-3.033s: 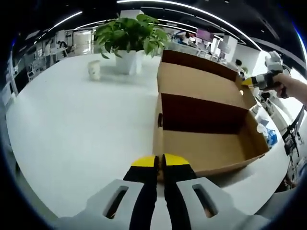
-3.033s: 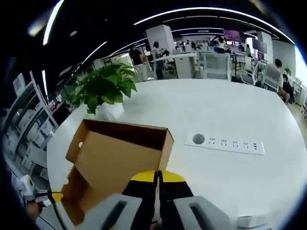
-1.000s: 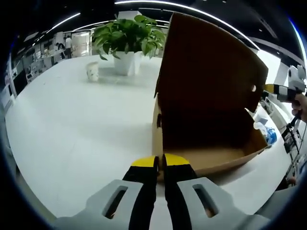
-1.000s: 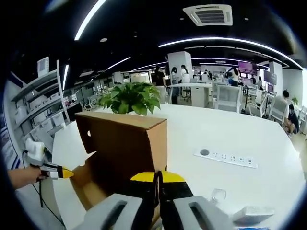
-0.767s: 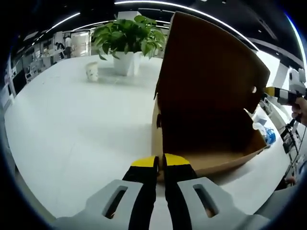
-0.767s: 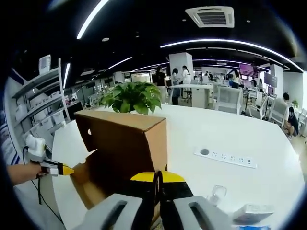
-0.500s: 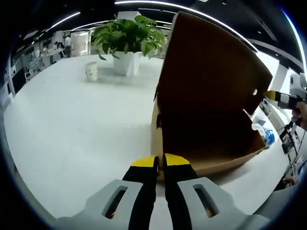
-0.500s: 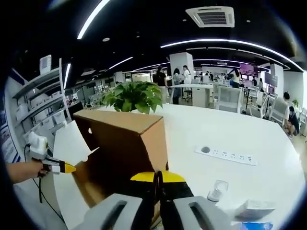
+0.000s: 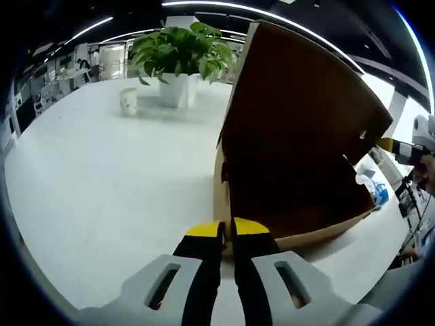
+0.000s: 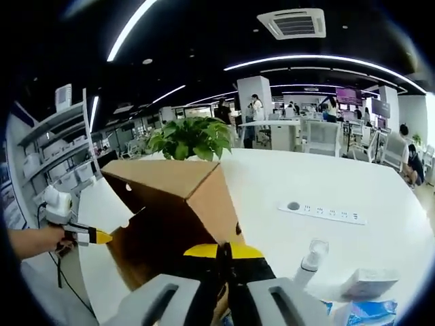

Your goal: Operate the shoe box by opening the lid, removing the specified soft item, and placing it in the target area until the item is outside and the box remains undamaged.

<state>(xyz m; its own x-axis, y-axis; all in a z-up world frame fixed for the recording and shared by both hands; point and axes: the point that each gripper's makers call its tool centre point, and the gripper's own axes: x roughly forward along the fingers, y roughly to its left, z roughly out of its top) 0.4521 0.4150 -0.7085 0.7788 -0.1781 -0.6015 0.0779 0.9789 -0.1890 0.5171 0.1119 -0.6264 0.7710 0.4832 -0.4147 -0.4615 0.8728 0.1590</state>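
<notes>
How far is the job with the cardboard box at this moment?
Not finished. The box stands on the white table with its lid tilted over it. The left claw is shut at its near edge, the right claw shut at the other side. No soft item is visible yet.

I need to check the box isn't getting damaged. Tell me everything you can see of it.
The shoe box is plain brown cardboard on the white table. Its lid is swung partway over the base, with a small round hole near one edge and a side flap hanging. Both grippers, left and right, sit shut at its walls. No tears show; the inside is dark.
</notes>
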